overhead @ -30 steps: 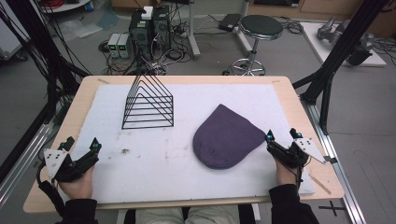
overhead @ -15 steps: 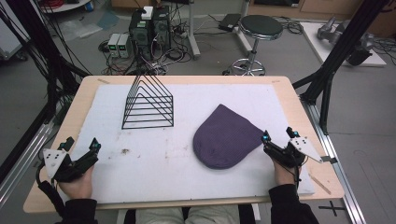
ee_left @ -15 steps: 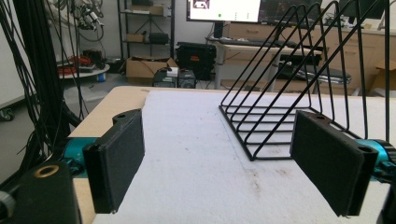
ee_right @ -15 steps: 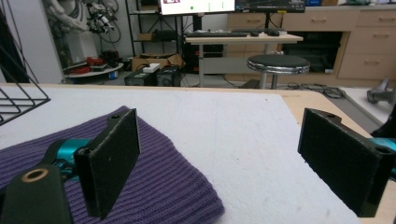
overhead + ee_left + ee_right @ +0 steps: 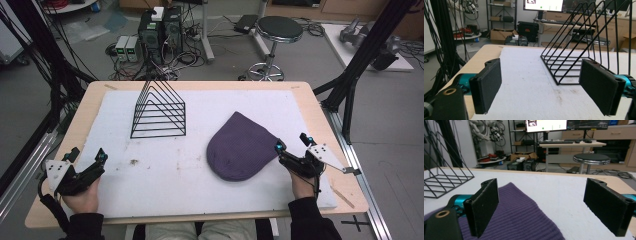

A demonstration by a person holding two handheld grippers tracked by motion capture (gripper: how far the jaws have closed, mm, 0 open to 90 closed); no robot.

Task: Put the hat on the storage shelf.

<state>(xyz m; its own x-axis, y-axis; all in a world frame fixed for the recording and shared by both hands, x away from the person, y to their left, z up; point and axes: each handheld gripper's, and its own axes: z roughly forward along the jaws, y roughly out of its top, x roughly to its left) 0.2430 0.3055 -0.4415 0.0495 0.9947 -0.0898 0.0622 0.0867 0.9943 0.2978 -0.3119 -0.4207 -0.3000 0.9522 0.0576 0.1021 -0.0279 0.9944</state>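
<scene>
I am holding my right gripper [image 5: 292, 146] at the right edge of the purple knitted beanie [image 5: 244, 146], and from the high view I cannot tell whether the near finger is touching the knit or hovering just beside it. In the right gripper view the beanie [image 5: 524, 217] is running off the bottom edge, and my left-hand finger [image 5: 482, 206] is covering part of it. The fingers are standing wide apart with nothing clamped between them. The beanie is lying flat on the white pad [image 5: 165, 175] of the desk [image 5: 320, 107], right of centre, its long axis running away from me and slightly leftward, rounded crown pointing to the far side. My left gripper [image 5: 87, 157] is resting at the near left, fingers apart and empty, looking toward the black wire rack [image 5: 159, 111], whose right side is cut off in the left gripper view.
</scene>
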